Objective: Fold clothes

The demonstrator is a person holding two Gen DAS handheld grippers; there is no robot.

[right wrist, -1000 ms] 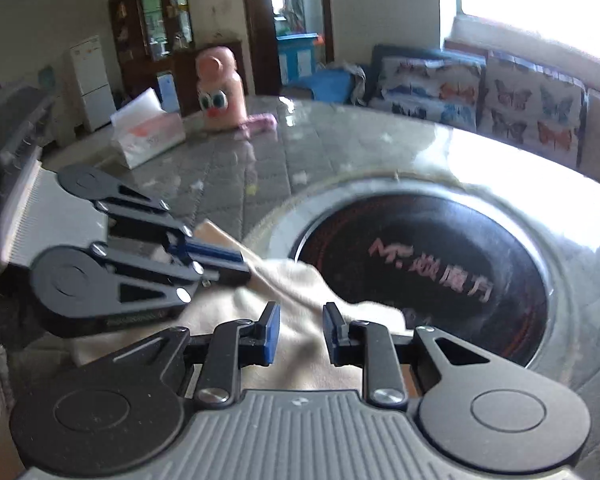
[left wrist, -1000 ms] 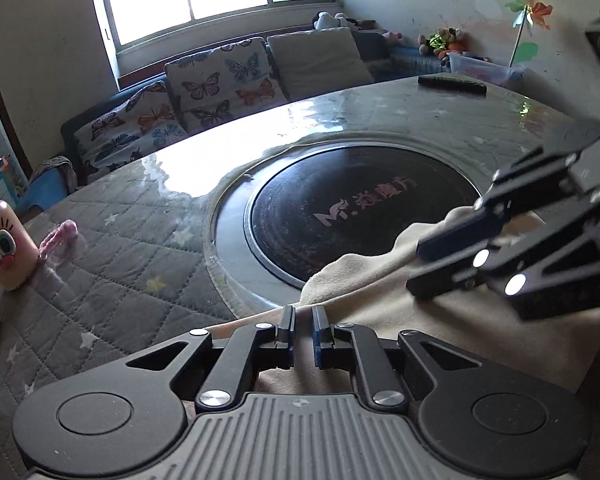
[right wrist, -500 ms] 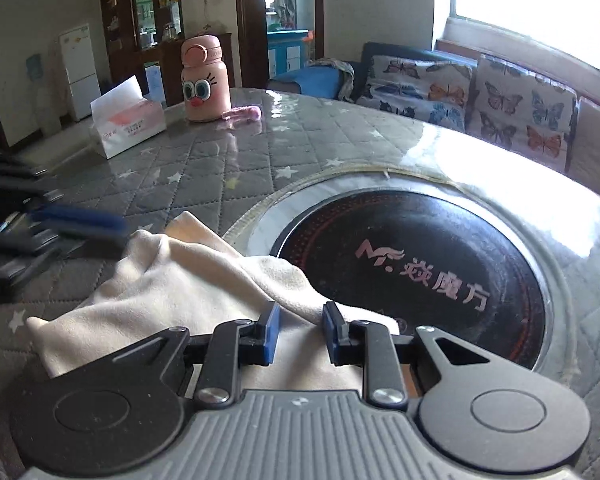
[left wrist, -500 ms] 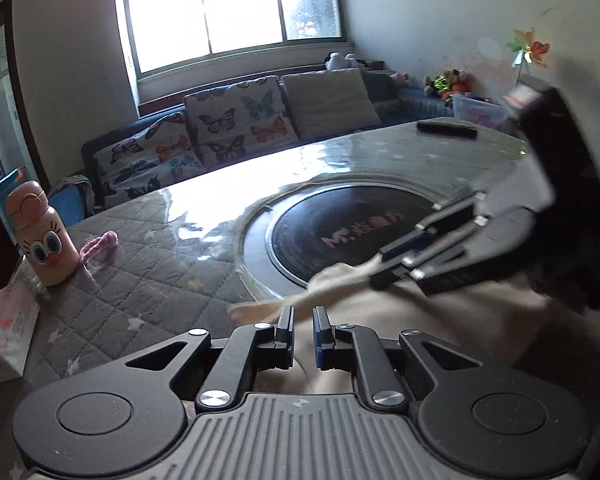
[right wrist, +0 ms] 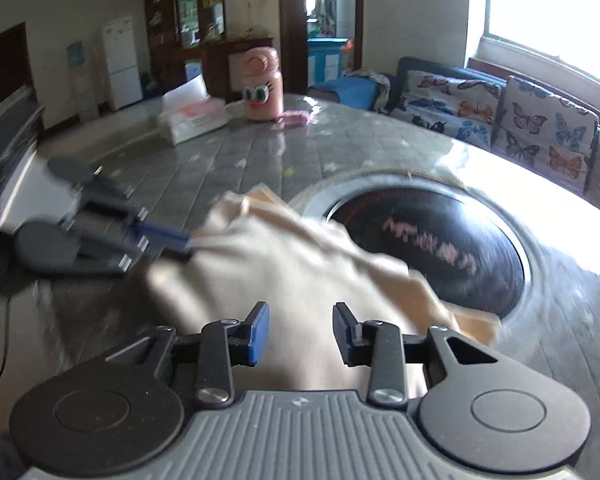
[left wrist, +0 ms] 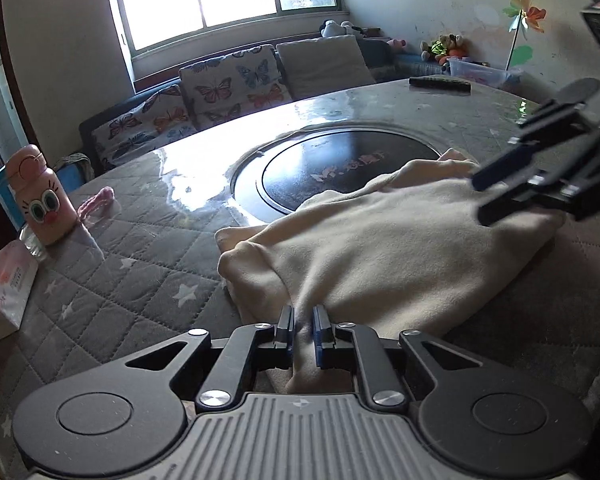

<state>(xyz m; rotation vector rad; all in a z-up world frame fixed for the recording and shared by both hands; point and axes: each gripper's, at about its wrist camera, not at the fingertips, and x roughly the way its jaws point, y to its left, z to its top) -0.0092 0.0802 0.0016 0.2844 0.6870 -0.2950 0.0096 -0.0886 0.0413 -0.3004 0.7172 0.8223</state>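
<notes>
Since a second ago the right gripper (right wrist: 298,332) is opening off the cream garment (left wrist: 380,240); left gripper (left wrist: 303,334) at 6 o'clock stays clamped on its fold, next releasing

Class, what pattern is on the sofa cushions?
Butterflies on the sofa cushions; clearest in the left wrist view.

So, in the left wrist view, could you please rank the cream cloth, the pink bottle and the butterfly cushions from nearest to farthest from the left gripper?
1. Cream cloth: pinched in the left gripper jaws.
2. Pink bottle: far left on the quilted table cover.
3. Butterfly cushions: beyond the table, under the window.
</notes>
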